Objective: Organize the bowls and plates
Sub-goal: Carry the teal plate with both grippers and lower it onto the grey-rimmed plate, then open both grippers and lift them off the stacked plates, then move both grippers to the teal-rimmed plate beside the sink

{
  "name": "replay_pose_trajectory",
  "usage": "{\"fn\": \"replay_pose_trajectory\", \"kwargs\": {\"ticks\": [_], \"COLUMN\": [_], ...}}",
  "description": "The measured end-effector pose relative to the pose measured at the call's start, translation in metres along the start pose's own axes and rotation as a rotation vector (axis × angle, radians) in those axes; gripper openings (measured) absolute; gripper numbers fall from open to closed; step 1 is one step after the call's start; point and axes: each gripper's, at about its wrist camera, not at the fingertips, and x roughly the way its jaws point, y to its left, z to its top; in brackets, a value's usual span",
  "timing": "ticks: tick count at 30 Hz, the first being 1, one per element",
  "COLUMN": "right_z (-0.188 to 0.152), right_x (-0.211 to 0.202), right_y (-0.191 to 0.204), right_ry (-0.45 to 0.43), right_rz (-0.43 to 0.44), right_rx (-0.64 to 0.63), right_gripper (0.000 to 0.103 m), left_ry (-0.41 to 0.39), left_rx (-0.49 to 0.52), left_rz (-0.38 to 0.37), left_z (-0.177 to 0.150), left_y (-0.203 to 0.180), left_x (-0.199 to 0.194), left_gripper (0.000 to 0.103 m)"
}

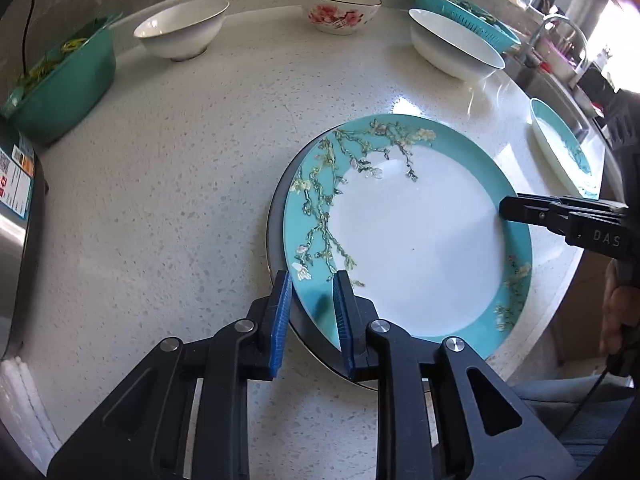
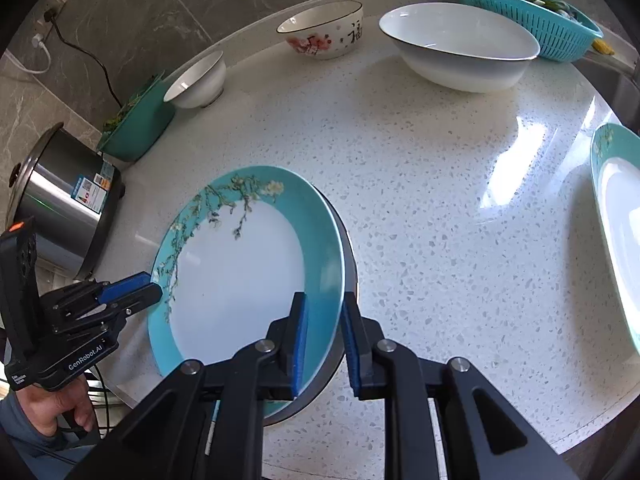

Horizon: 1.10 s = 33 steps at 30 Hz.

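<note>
In the left wrist view the left gripper (image 1: 312,280) straddles the 7 o'clock edge of the teal blossom plate (image 1: 416,248), one blue pad on each side of the rim; whether the pads press the rim or only bracket it cannot be told. The same holds in the right wrist view for the right gripper (image 2: 324,304), whose pads flank the plate's 4 o'clock edge, with a slight gap showing on the outer side. Under the blossom plate lies a dark plate (image 1: 276,216), almost wholly hidden, only a thin crescent showing, so its pattern cannot be made out. The top plate has a white centre and a broad teal border with branches of pale flowers, and it sits on the speckled countertop (image 2: 440,208) near the front edge.

At 3 o'clock a second teal plate (image 2: 616,216) is cut off by the frame. At 9 o'clock stands a steel cooker (image 2: 64,204), partly out of view. Farther back, from 10 to 1 o'clock: a green basket (image 1: 64,84) of greens, a small white bowl (image 1: 182,30), a red-flowered bowl (image 1: 340,8), a wide white bowl (image 1: 456,44) and a teal colander (image 2: 528,12), its contents hard to identify
</note>
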Motion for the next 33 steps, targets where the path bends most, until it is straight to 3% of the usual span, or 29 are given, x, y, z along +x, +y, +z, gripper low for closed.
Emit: {"fn": "replay_pose_trajectory", "kwargs": {"ticks": [7,10,15,16,20,22,27,30,33], "right_z": [-0.004,-0.006,-0.01,-0.01,-0.008,-0.009,-0.013,-0.015,-0.016], "right_x": [0.0,0.001,0.0,-0.003,-0.038,-0.059,-0.124,-0.159,-0.183], "right_y": [0.013,0.023,0.034,0.033,0.017,0.0,-0.063,-0.114,-0.176], "right_ry": [-0.017,-0.03,-0.049,-0.061,-0.154,-0.196,-0.322,-0.392,-0.408], "right_rz": [-0.061,-0.11,-0.156,-0.156,-0.062,0.011,0.114,0.163,0.191], "right_rx": [-0.074,-0.121,-0.159,-0.15,-0.048,0.032,0.189,0.273,0.336], "right_gripper": [0.029,0.04,0.047,0.048,0.072,0.072,0.075,0.086,0.087], "left_ry": [-0.016,-0.02,-0.05,-0.079,-0.221,-0.249,-0.202,-0.183,-0.18], "left_rx": [0.013,0.011,-0.027,-0.041,-0.058,-0.063,-0.146,-0.135,-0.118], "left_rz": [0.012,0.015,0.02,0.007,-0.129,-0.245,-0.53,-0.59,-0.597], "left_z": [-0.002,-0.005,-0.005,-0.004,0.01,0.022,0.053,0.07,0.084], "left_y": [0.001,0.002,0.011,0.014,0.01,0.0,-0.038,-0.071,-0.109], "left_x": [-0.001,-0.002,-0.011,-0.017,-0.048,-0.054,-0.045,-0.041,-0.036], "left_gripper": [0.021,0.022,0.036,0.044,0.082,0.085,0.085,0.086,0.088]}}
